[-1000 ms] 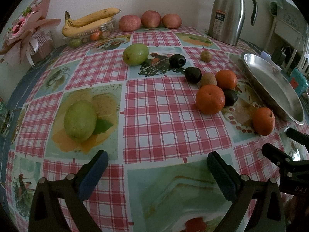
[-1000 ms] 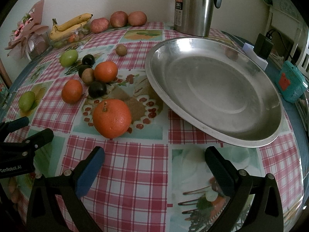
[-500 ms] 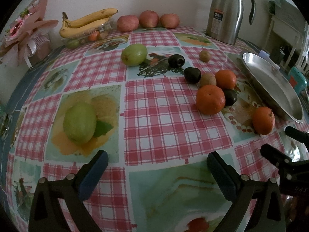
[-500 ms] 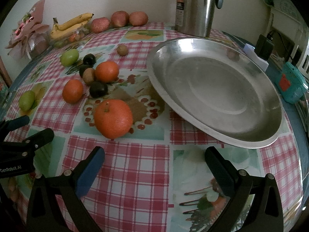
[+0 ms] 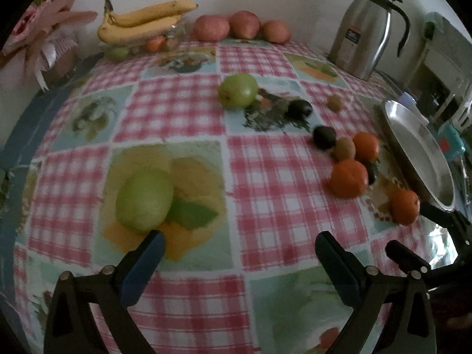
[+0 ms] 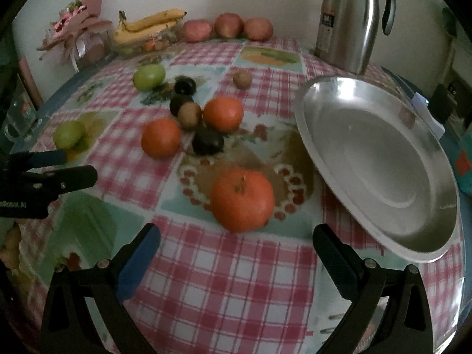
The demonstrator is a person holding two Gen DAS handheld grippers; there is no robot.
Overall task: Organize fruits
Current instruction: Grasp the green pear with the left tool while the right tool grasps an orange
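Three oranges (image 6: 242, 200), two green fruits (image 5: 144, 200) and three dark fruits (image 6: 208, 141) lie beside one steel tray (image 6: 377, 159). Left gripper (image 5: 237, 247) and right gripper (image 6: 236, 242) both gape, empty.

I'm looking low across the checked tablecloth (image 5: 183, 112) through both wrist cameras, each facing the back wall. My left view is sitting nearest the green fruit (image 5: 144, 199), my right view nearest an orange (image 6: 242, 200) and the steel tray (image 6: 380, 159). Both are sharing the banana bunch (image 5: 141, 20), the flask (image 6: 351, 20) and the fruit between.
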